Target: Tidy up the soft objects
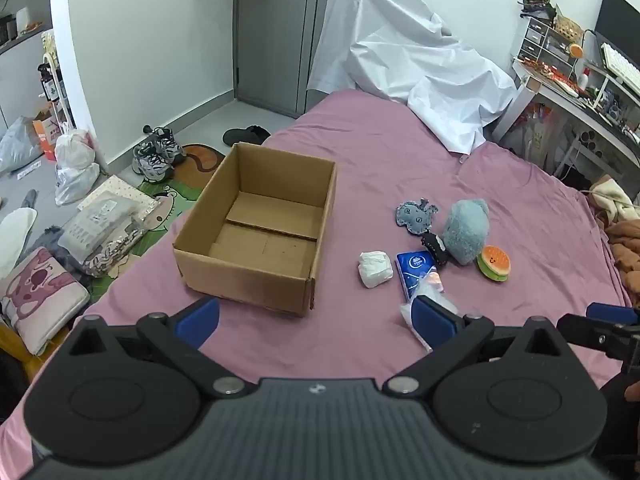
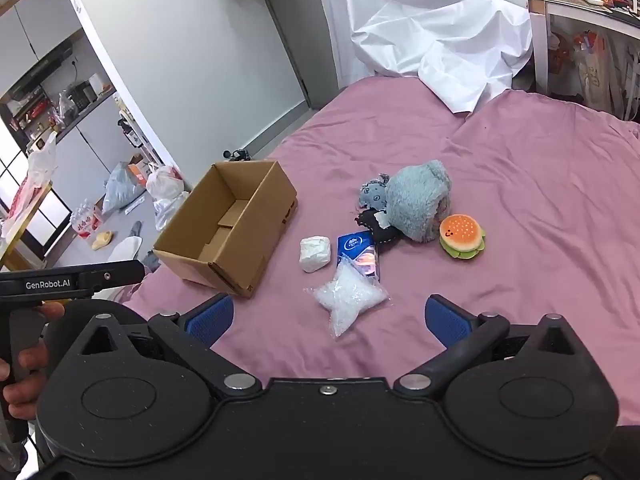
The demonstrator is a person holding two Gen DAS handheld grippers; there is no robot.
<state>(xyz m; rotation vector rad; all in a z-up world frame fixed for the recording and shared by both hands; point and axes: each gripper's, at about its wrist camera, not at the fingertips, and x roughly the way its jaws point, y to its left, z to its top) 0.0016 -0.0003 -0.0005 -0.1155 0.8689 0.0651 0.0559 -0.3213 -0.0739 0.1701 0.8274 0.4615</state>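
An open, empty cardboard box stands on the pink bed. To its right lie soft items: a white wad, a blue tissue pack, a clear plastic bag, a grey fluffy plush, a small grey doll, a black plush and a burger toy. My left gripper is open and empty, in front of the box. My right gripper is open and empty, just before the plastic bag.
A crumpled white sheet covers the bed's far end. A cluttered desk stands at the right. Shoes, bags and cushions lie on the floor left of the bed.
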